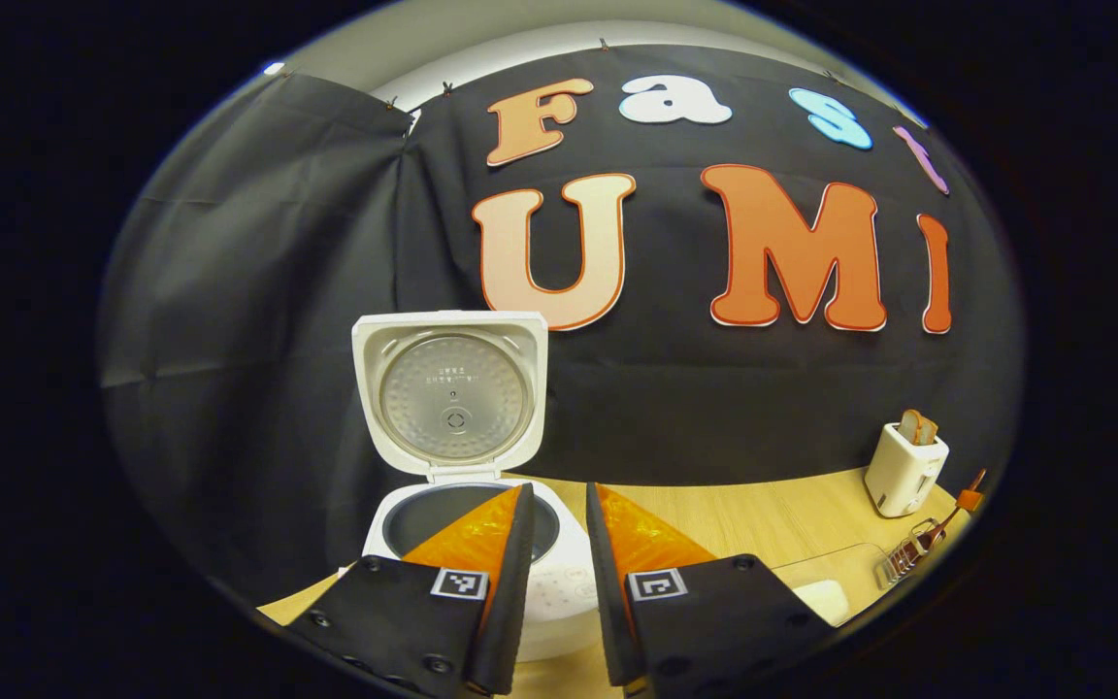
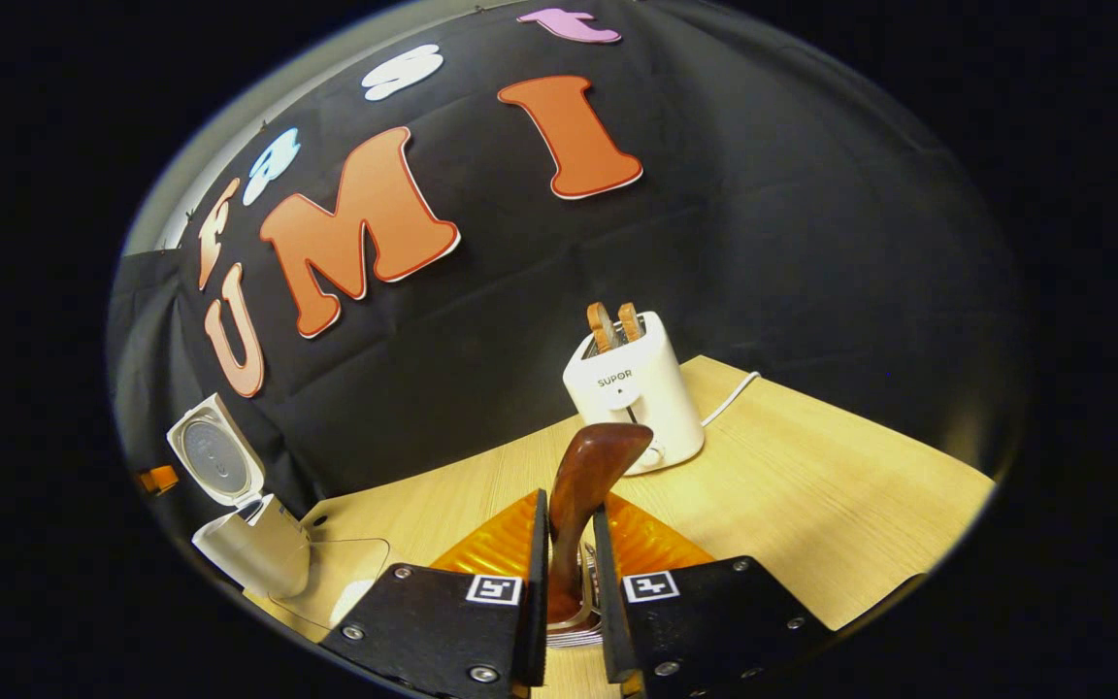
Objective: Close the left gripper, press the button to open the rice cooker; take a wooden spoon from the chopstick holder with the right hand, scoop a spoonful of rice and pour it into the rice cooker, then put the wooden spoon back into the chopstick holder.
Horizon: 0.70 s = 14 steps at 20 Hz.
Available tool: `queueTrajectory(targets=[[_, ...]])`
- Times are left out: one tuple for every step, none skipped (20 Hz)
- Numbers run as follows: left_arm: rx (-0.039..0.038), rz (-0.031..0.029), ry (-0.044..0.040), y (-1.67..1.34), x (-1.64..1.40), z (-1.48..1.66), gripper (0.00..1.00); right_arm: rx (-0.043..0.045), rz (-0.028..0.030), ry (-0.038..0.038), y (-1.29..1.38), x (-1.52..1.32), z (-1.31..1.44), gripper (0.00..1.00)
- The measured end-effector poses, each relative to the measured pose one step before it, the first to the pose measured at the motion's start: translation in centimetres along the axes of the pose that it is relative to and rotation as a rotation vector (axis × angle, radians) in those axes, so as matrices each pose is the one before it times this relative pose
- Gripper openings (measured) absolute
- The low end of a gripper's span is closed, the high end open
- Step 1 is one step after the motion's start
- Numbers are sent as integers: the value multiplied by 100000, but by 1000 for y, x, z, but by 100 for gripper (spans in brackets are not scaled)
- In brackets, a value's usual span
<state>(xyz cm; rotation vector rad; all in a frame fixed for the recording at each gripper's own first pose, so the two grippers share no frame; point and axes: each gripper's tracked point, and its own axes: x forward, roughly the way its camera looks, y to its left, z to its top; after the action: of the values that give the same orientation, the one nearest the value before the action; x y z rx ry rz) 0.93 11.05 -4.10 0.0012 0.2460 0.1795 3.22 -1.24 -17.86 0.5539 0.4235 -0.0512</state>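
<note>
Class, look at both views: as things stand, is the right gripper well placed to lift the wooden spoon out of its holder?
Probably yes. The right gripper has both fingers closed on the wooden spoon, and nothing stands above it to block a lift.

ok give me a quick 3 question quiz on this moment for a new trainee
1. True or false: the rice cooker lid is shut.
2. What does the right gripper grip? A) toaster B) wooden spoon C) power cord
3. Fill in: the left gripper holds ____.

Key: 1 false, the lid stands open. 2 B, both fingers press the spoon's handle. 3 nothing; its fingers stand slightly apart before the cooker.
</note>
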Motion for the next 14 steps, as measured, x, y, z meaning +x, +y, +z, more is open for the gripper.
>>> queueTrajectory(targets=[[104, 366, 434, 86, -40, -236, 38, 90, 128, 490, 12, 120, -182, 23], [-88, 24, 455, 55, 158, -174, 39, 248, 212, 165, 82, -25, 75, 23], [-412, -160, 271, -131, -85, -116, 39, 980, 11, -376, -117, -10, 74, 19], [-47, -609, 86, -132, 81, 46, 39, 1838, 359, 408, 100, -136, -29, 14], [211, 145, 143, -29, 53, -150, 39, 1772, -25, 444, 59, -307, 30, 13], [548, 26, 336, -7, 29, -222, 39, 274, -614, -681, 58, -224, 111, 10], [331, -143, -173, -59, -155, -1, 39, -1125, 496, -2048, 331, -169, 463, 9], [310, -299, 240, -93, 68, -24, 39, -1940, 460, -3036, 335, -492, 731, 8], [284, 84, -130, 31, 33, -26, 38, -1940, 640, -3585, 638, -613, 969, 7], [56, -191, -35, -64, 13, -131, 39, -1656, 654, -2824, 757, -470, 1071, 7], [57, -137, 120, 12, 14, 11, 39, -1960, 547, -3480, 661, -380, 1083, 7], [215, 35, -24, 38, 196, -128, 39, -2398, 543, -2480, 590, -461, 964, 7], [629, 186, -3, 22, 29, -71, 38, -2066, 172, -2583, 564, -297, 1050, 7], [765, 382, -278, 78, -172, -180, 38, -2147, 653, -2547, 696, -464, 977, 7]])
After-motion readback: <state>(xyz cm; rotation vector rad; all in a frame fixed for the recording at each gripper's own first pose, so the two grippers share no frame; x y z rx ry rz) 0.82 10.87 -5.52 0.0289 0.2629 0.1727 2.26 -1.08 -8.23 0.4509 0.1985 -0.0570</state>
